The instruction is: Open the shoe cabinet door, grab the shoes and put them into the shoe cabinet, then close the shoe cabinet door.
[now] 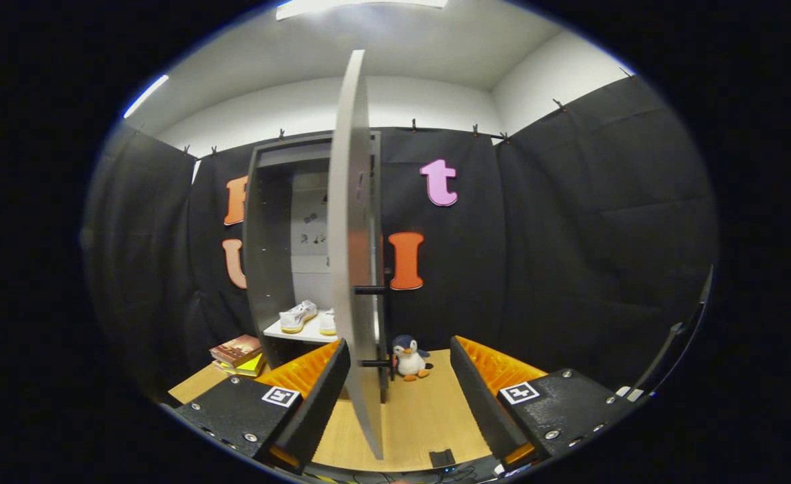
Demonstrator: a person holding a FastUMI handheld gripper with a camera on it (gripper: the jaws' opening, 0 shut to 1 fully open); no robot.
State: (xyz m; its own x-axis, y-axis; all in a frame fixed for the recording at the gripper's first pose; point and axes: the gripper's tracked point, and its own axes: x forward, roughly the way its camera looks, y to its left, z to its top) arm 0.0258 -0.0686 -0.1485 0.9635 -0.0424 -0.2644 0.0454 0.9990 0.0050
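Note:
The grey shoe cabinet (267, 228) stands against the back wall with its door (349, 222) swung open, edge-on towards me. The door's dark handle (371, 326) sticks out on its right side. A pair of white shoes (299, 316) with yellow soles rests on a white shelf (304, 331) inside the cabinet. My gripper (398, 396) is open, its fingers spread wide. The door's lower edge reaches down between the fingers, close to the left one, and nothing is gripped.
A stack of books (238, 355) lies on the wooden floor (429, 417) left of the cabinet. A small penguin plush (408, 357) sits just right of the door's foot. A small black box (443, 458) lies near the front edge.

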